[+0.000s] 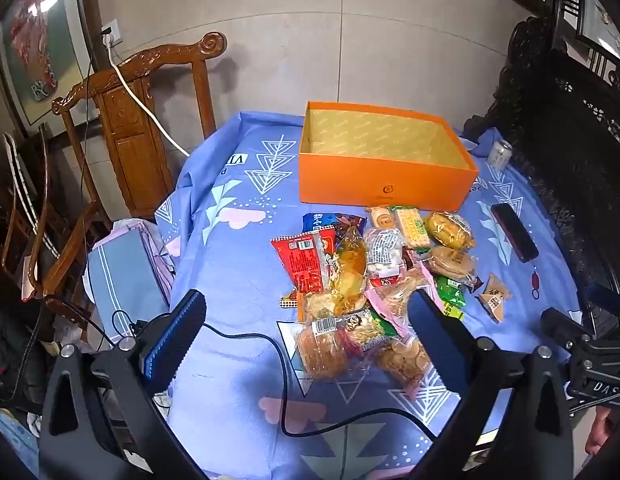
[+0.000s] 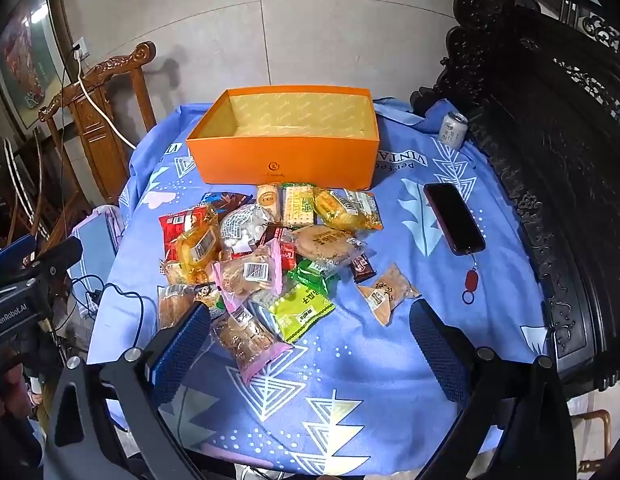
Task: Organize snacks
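Note:
An empty orange box (image 1: 384,178) (image 2: 285,158) stands at the far side of the table. In front of it lies a heap of wrapped snacks (image 1: 374,276) (image 2: 269,248): a red packet (image 1: 305,260), a green packet (image 2: 299,312), pink-edged biscuit bags (image 2: 247,274), round cakes (image 2: 324,242). A small triangular pack (image 2: 390,292) lies apart on the right. My left gripper (image 1: 305,328) hangs open above the near end of the heap, nothing between its pads. My right gripper (image 2: 310,340) is open too, over the near snacks and bare cloth.
A blue patterned cloth (image 2: 370,380) covers the table. A dark phone (image 2: 454,218) with a red tag and a drink can (image 2: 452,130) lie at the right. A black cable (image 1: 285,380) crosses the near cloth. A wooden chair (image 1: 137,120) stands left, dark carved furniture (image 2: 550,120) right.

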### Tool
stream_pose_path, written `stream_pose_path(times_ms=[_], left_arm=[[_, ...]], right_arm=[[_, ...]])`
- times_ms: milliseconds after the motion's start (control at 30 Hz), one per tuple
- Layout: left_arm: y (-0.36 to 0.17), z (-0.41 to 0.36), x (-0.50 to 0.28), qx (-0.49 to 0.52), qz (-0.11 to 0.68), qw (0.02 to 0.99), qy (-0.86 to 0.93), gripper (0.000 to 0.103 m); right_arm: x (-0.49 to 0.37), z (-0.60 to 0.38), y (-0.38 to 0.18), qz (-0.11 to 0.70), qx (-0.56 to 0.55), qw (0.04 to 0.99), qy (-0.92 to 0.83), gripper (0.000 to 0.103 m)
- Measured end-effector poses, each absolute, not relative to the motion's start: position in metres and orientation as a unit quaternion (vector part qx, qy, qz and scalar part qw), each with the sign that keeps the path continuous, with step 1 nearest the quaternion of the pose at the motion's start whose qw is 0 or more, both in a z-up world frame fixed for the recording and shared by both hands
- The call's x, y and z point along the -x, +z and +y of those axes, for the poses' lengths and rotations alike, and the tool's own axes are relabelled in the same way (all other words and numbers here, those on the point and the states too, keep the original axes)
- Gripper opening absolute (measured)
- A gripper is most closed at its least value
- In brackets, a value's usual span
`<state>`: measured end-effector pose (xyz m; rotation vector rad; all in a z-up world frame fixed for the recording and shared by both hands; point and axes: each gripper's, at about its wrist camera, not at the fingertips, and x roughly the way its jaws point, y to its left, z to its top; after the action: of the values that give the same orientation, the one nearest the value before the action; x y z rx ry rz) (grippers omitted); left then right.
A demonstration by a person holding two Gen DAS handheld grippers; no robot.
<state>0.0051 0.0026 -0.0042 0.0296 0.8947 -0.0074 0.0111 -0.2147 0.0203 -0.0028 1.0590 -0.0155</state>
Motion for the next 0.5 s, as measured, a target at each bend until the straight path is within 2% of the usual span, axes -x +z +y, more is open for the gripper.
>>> stream_pose_path(times_ms=[500], left_arm=[[-0.0073,0.0061,-0.0107,-0.015,0.433,0.901,-0.001,0.099]], right_arm=[[-0.0151,-0.2148,0.0197,0.509,0.000,0.861,-0.006,0.100]])
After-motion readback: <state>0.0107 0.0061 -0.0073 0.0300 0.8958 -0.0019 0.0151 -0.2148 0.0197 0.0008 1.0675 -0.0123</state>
